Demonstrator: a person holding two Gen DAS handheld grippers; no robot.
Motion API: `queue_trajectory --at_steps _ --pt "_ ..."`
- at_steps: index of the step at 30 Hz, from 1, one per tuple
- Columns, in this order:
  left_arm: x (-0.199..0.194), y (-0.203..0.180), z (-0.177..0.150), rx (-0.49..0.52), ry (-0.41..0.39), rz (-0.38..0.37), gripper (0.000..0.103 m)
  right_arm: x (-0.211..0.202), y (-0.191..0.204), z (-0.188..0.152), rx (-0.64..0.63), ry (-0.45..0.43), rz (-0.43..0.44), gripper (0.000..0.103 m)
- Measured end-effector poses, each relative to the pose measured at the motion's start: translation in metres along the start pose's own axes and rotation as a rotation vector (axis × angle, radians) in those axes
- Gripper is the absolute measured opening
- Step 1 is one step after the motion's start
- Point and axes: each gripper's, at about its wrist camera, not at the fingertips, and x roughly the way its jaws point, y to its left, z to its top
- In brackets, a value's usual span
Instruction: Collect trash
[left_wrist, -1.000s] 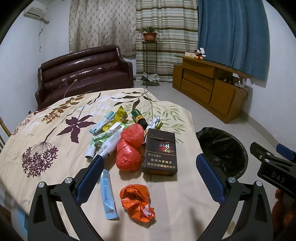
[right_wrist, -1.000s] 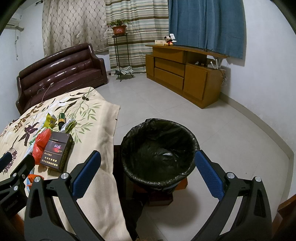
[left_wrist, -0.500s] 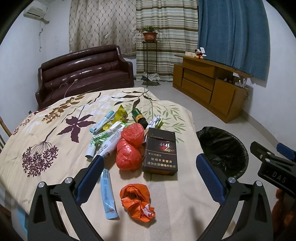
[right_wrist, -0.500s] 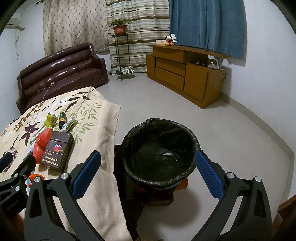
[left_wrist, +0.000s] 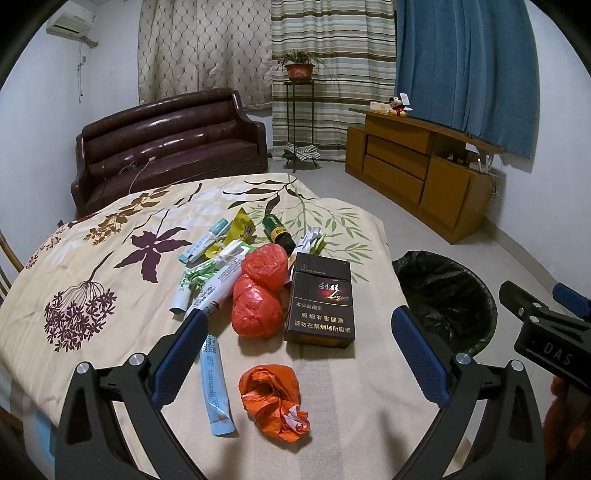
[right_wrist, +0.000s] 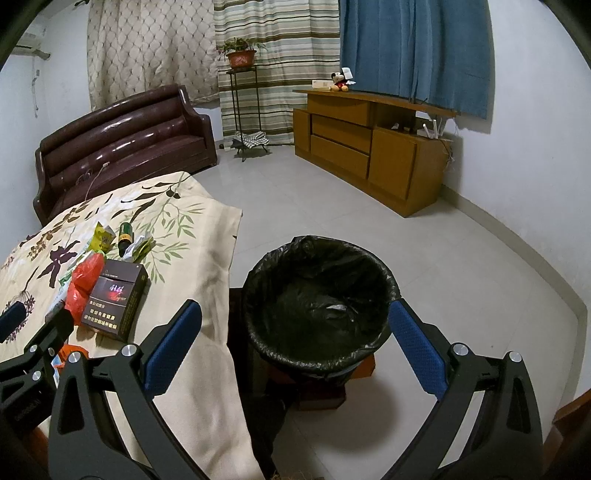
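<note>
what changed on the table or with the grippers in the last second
Nothing visibly changed. The left gripper hangs open over the orange wad, the right gripper open over the black-lined bin. The cigarette carton, red bags and tubes lie where they were.

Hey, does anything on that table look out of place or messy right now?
Yes. Litter is strewn across the floral tablecloth: crumpled orange wrapper, two red plastic wads, a cigarette carton, tubes and a small bottle, none in the black-lined bin.
</note>
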Motion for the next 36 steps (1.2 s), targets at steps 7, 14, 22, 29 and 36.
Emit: queue_trajectory --at_steps 7,14,22,29,36 --pt "0.000 0.000 0.000 0.000 0.001 0.001 0.097 0.001 0.001 -0.002 0.000 0.000 -0.002 0.099" --pt "0.005 0.003 -0.004 0.001 0.006 0.007 0.097 0.002 0.004 -0.006 -0.002 0.006 0.000 0.099" --pt "0.006 0.024 -0.011 -0.006 0.039 0.030 0.096 0.008 0.013 -0.004 -0.028 0.023 0.016 0.099" --pt "0.000 0.049 -0.017 -0.015 0.058 0.069 0.096 0.008 0.035 -0.010 -0.074 0.042 0.056 0.098" --pt "-0.006 0.080 -0.024 -0.037 0.075 0.115 0.096 0.009 0.068 -0.016 -0.128 0.075 0.120 0.084"
